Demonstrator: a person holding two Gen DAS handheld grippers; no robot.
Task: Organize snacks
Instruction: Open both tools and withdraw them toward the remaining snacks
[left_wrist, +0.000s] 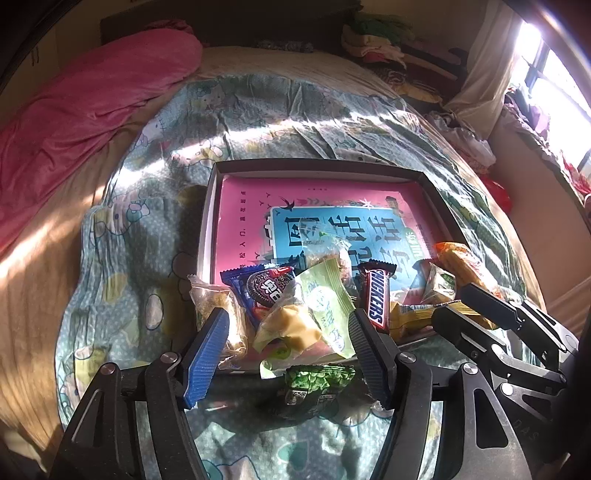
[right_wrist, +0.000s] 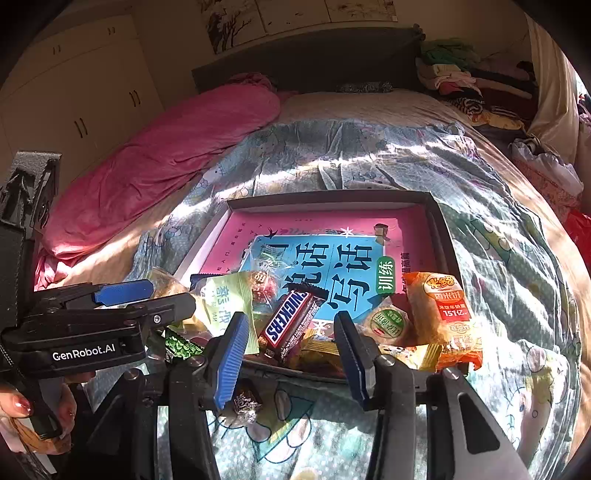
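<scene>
We see the snacks heaped at the near end of a shallow dark box (left_wrist: 318, 165), lying on a pink and blue book (right_wrist: 317, 258) that lines its floor: a Snickers bar (right_wrist: 290, 319) tilted near the middle, an Oreo pack (left_wrist: 266, 288) to the left, a pale green wrapped pastry (left_wrist: 325, 299) between them, and an orange rice cracker pack (right_wrist: 441, 314) at the right corner, overhanging the near rim. A green wrapped snack (left_wrist: 314, 384) lies outside the box on the patterned blue sheet (left_wrist: 155, 192), just before the near rim, and a small foil-wrapped candy (right_wrist: 245, 400) rests on the sheet too. Our left tool (left_wrist: 290, 347) is spread wide and empty above the green snack. Our right tool (right_wrist: 291, 354) is likewise spread and empty, near the Snickers bar. Everything sits on a bed with a pink duvet (right_wrist: 166, 158) at the left.
</scene>
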